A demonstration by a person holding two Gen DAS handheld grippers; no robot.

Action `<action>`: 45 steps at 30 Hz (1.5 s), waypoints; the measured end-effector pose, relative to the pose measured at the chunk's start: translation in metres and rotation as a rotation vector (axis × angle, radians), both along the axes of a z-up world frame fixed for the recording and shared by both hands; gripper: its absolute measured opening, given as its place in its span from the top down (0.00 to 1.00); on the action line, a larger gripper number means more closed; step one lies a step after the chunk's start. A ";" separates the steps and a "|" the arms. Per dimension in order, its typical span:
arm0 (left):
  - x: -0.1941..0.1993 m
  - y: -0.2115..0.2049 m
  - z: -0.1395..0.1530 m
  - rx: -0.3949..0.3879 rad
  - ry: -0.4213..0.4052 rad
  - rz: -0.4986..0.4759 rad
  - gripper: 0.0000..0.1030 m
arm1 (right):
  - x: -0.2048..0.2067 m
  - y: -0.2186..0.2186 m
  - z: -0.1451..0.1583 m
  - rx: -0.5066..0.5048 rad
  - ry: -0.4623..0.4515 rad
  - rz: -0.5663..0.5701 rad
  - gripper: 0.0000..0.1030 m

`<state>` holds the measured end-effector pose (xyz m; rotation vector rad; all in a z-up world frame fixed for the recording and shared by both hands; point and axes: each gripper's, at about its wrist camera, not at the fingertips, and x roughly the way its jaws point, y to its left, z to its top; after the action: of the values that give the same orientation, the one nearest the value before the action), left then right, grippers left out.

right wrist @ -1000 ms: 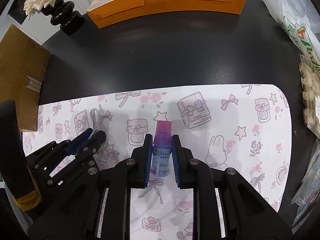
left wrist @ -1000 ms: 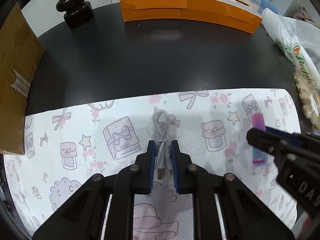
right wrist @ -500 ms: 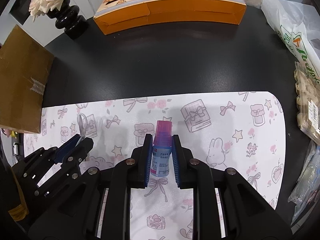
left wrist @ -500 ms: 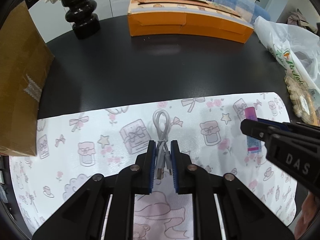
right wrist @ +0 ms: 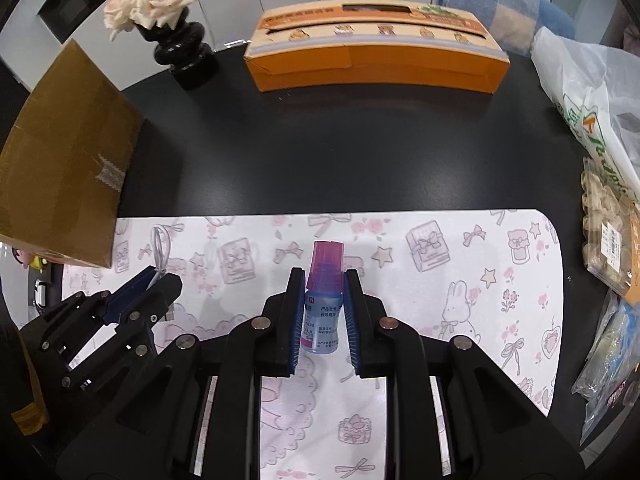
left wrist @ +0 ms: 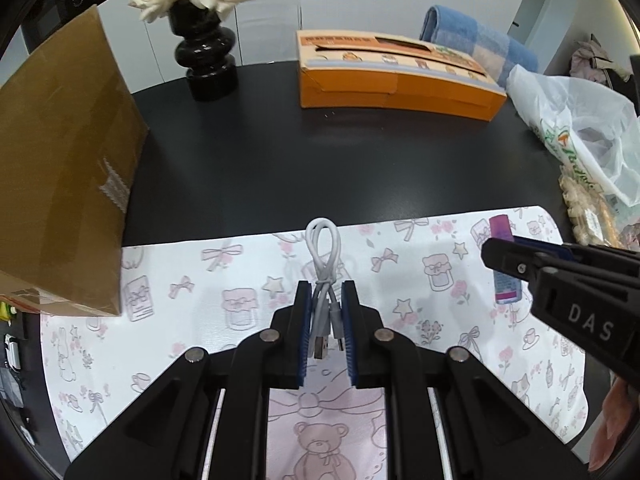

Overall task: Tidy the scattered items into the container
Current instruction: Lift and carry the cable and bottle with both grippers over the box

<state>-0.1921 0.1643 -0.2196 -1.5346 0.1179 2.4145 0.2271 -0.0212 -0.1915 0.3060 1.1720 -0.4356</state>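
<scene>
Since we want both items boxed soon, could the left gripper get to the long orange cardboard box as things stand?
Probably yes: the left gripper, shut on the bundled white USB cable, faces bare black tabletop up to the long orange cardboard box; nothing lies between.

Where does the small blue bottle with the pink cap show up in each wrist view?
Left wrist: bottle at right edge, in the right gripper.
Right wrist: bottle at centre, between the gripper's pads.
Shared landmark: orange box at the table's far side.
</scene>
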 end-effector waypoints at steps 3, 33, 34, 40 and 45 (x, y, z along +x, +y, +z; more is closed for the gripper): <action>0.001 -0.011 0.009 0.006 0.020 0.003 0.86 | 0.007 0.009 0.013 -0.008 -0.022 0.009 0.81; -0.026 -0.143 0.125 0.124 0.184 0.116 0.86 | 0.083 0.124 0.099 -0.034 -0.162 0.131 0.81; -0.026 -0.148 0.127 0.126 0.189 0.120 0.86 | 0.084 0.129 0.100 -0.037 -0.163 0.139 0.81; -0.026 -0.176 0.144 0.130 0.222 0.143 0.86 | 0.095 0.156 0.103 -0.044 -0.163 0.168 0.81; -0.029 -0.203 0.154 0.155 0.227 0.183 0.86 | 0.110 0.185 0.114 -0.058 -0.173 0.206 0.81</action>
<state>-0.2212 -0.0391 -0.0659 -1.2494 -0.1688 2.6634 0.3369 0.1640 -0.0774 0.1670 1.0081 -0.2572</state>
